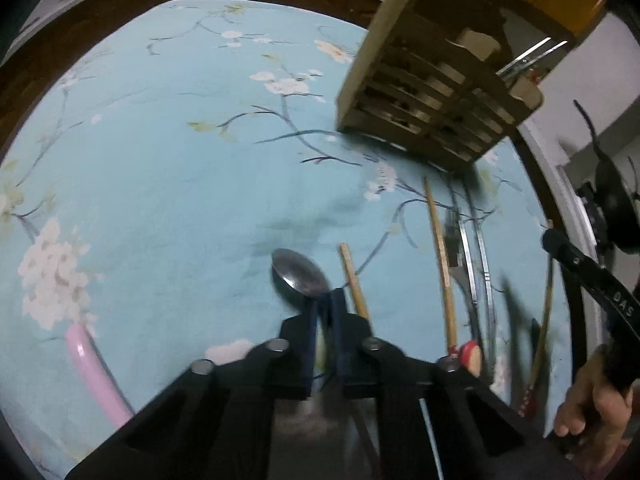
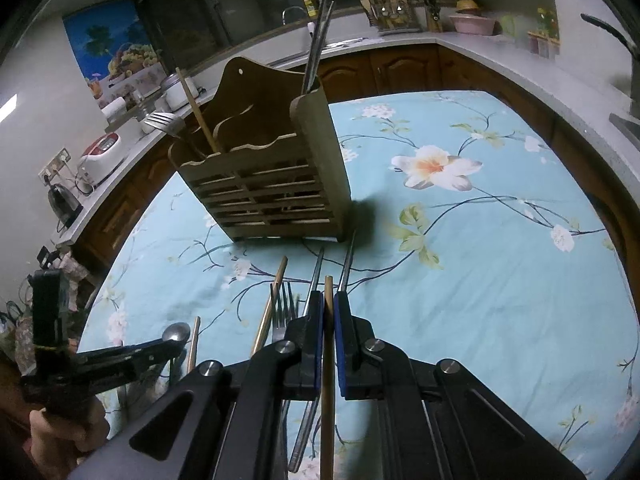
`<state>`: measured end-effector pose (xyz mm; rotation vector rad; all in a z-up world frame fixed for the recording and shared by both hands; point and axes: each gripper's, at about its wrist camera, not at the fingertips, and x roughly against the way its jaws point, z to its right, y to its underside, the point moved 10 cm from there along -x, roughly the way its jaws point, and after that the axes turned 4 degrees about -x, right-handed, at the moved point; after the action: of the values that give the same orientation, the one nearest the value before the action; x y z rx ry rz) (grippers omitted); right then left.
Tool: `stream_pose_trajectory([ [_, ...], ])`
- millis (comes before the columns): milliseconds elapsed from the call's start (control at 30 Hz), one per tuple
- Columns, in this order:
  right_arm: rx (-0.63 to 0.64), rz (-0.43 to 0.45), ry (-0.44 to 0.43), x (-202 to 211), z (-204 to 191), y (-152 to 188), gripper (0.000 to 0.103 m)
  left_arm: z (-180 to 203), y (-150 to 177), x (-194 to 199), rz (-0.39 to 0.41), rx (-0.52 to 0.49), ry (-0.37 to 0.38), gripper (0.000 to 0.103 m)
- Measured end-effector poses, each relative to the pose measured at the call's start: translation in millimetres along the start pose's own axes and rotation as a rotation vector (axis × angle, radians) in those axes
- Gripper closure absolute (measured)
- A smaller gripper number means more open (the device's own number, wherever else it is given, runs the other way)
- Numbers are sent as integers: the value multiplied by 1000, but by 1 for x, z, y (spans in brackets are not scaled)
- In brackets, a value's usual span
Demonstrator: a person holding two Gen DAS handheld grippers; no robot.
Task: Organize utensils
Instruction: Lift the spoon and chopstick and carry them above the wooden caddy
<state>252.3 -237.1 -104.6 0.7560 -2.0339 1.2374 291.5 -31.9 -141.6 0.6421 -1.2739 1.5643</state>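
My left gripper [image 1: 324, 300] is shut on the neck of a metal spoon [image 1: 298, 274], whose bowl sticks out past the fingertips, low over the blue floral cloth [image 1: 160, 180]. My right gripper [image 2: 328, 298] is shut on a wooden chopstick [image 2: 328, 380] that runs back between its fingers. A slatted wooden utensil caddy [image 2: 260, 184] stands ahead on the cloth, with metal chopsticks [image 2: 318, 40] in its right compartment and a wooden chopstick [image 2: 196, 112] in its left one. The right wrist view also shows the left gripper [image 2: 170, 346] holding the spoon [image 2: 176, 332] at lower left.
Loose on the cloth in front of the caddy lie a fork [image 2: 282, 308], a wooden chopstick [image 2: 272, 308] and two metal chopsticks [image 2: 316, 276]. A pink handle [image 1: 92, 372] lies at the left. Kitchen counters [image 2: 500, 46] ring the table.
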Motion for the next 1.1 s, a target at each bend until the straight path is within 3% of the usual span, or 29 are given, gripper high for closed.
stream_pose_trajectory([
  [400, -2, 85, -52, 25, -9, -15, 98, 9, -11, 70, 189, -14, 90, 103],
  [767, 17, 252, -81, 73, -28, -48, 98, 21, -25, 159, 391, -53, 116, 103],
  [1100, 41, 378, -93, 110, -42, -79, 98, 24, -41, 203, 527, -80, 96, 103],
])
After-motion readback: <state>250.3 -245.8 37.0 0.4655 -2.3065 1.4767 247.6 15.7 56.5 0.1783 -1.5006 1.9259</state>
